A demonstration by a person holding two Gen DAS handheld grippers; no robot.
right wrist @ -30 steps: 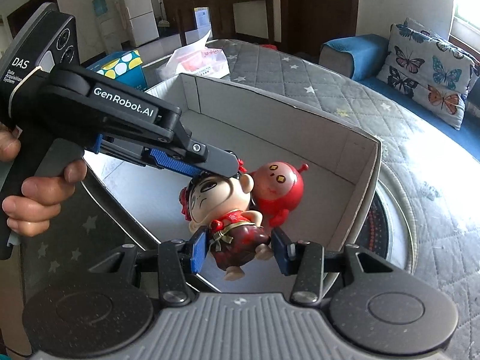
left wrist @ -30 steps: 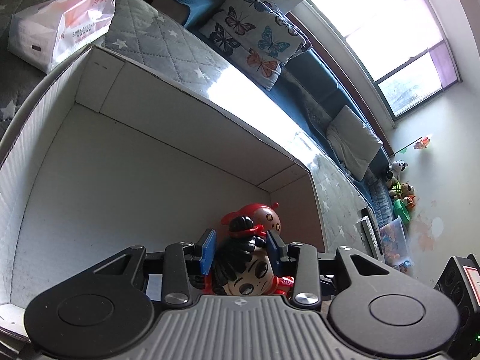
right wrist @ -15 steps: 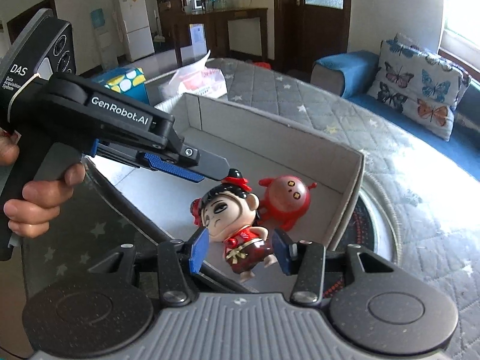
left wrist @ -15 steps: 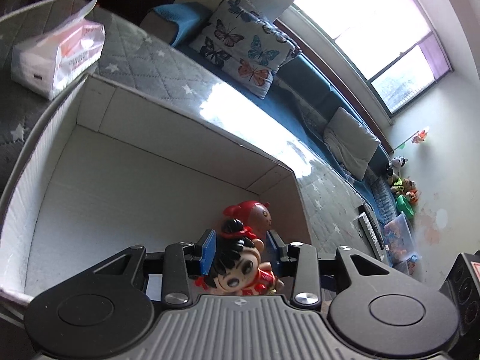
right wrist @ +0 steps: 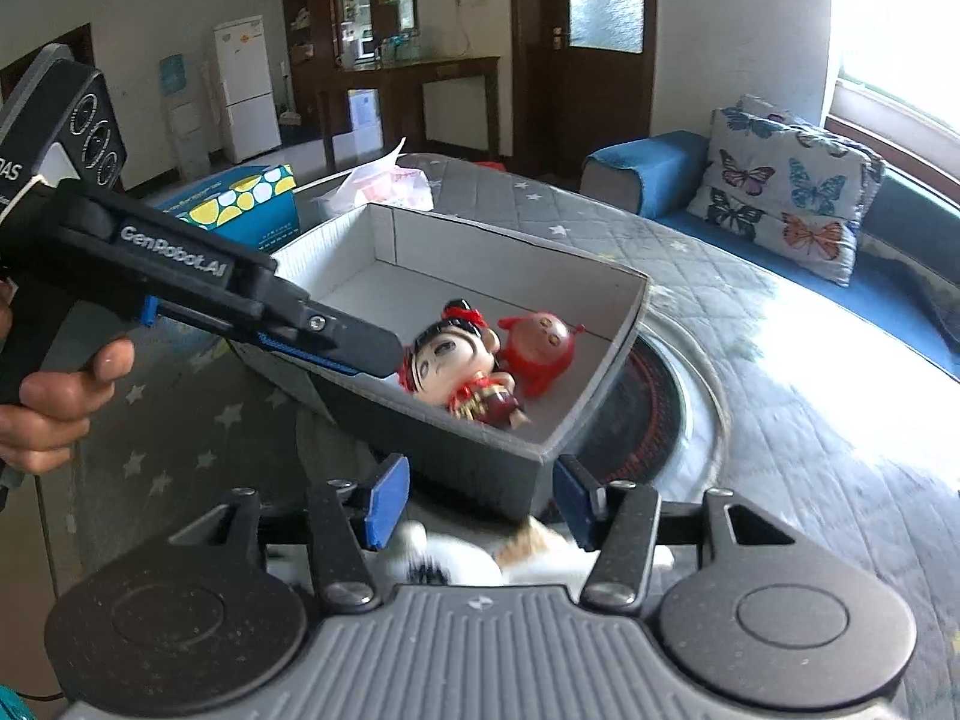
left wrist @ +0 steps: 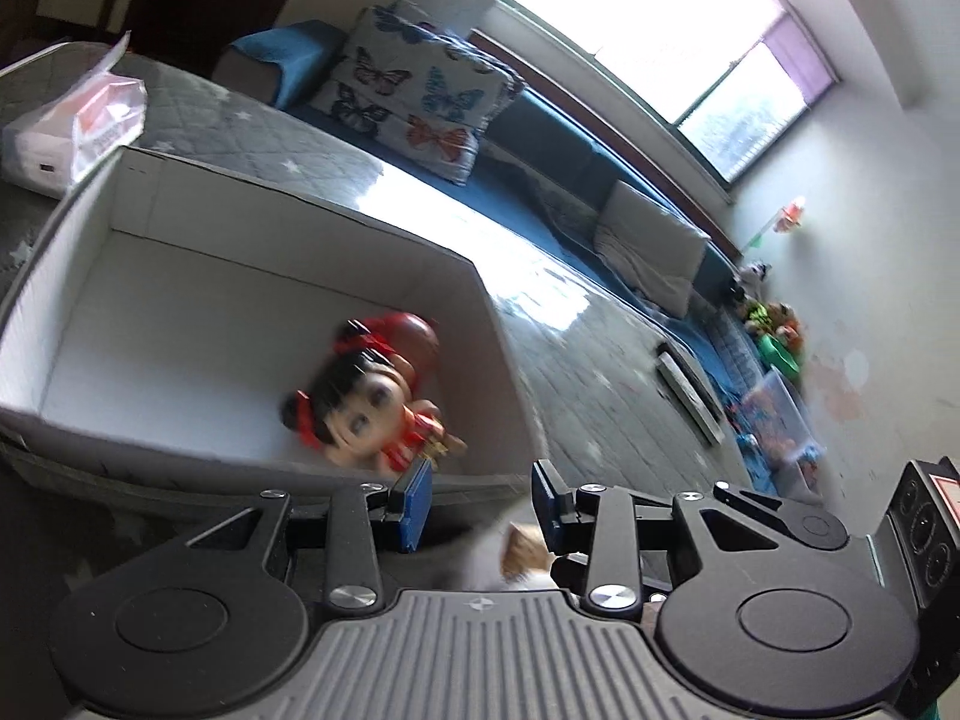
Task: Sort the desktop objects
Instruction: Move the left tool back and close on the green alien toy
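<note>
A doll with black hair and a red dress (left wrist: 360, 414) (right wrist: 462, 375) lies on its side in the near right corner of the white-lined cardboard box (left wrist: 180, 300) (right wrist: 510, 252). A round red figure (left wrist: 414, 333) (right wrist: 537, 339) lies just behind it. My left gripper (left wrist: 482, 498) (right wrist: 360, 354) is open and empty, just outside the box's near wall. My right gripper (right wrist: 480, 501) is open and empty, in front of the box's near corner. A white, orange and black plush object (right wrist: 480, 558) (left wrist: 522, 552) lies blurred under the fingers.
The box stands on a grey quilted star-pattern cover (right wrist: 750, 396). A tissue pack (left wrist: 78, 126) (right wrist: 384, 183) and a blue dotted box (right wrist: 240, 207) lie beyond the box. A round black ring (right wrist: 654, 396) shows right of the box. A sofa with a butterfly cushion (right wrist: 786, 198) is behind.
My left gripper has let go of the doll and pulled back out of the box. The doll has tipped onto its side. My right gripper has drawn back from the doll and opened wider.
</note>
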